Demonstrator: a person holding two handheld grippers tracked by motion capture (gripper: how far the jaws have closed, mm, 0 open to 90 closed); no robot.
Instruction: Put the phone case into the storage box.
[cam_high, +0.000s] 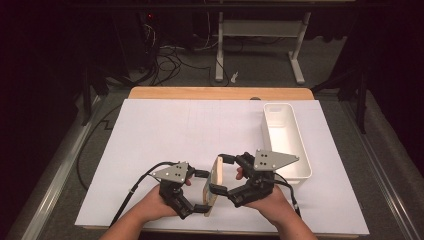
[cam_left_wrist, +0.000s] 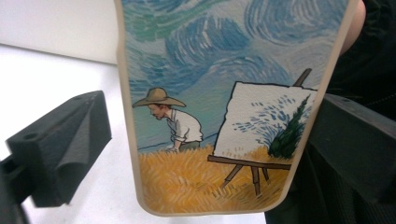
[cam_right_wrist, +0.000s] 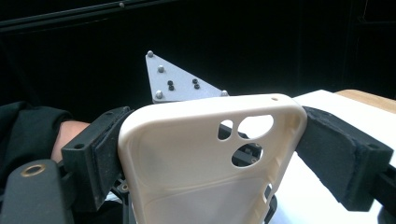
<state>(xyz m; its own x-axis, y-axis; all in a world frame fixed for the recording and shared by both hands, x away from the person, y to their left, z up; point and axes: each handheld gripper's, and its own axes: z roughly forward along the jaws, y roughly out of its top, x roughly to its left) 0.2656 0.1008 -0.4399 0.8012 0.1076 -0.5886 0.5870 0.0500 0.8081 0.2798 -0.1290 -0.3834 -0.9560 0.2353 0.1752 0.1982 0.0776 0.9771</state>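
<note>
I hold a phone case (cam_high: 213, 186) between my two grippers, in the lower centre of the high view, standing on its edge just above the white table (cam_high: 165, 130). My right gripper (cam_high: 224, 174) is closed on it: in the right gripper view the two pads press on the opposite long edges of the phone case (cam_right_wrist: 187, 158), near the end with the camera holes, and I see its cream inner side. My left gripper (cam_high: 199, 191) is not so clear. In the left gripper view the painted back of the phone case (cam_left_wrist: 219, 102) stands between the jaws; the jaw at the left of the frame is apart from the edge, the other one lies against or just beside it, so I judge this gripper open around the case.

I think the case is light and thin, of a somewhat flexible plastic, with a smooth surface that can slip. A strong squeeze across the width may bend it, so the best hold is on the side rims, near a corner where it is stiffer.

My hands come from the bottom of the high view, close together, wrists turned inward so the grippers face each other. The white bin (cam_high: 285, 140) lies at the right, well apart.
</note>
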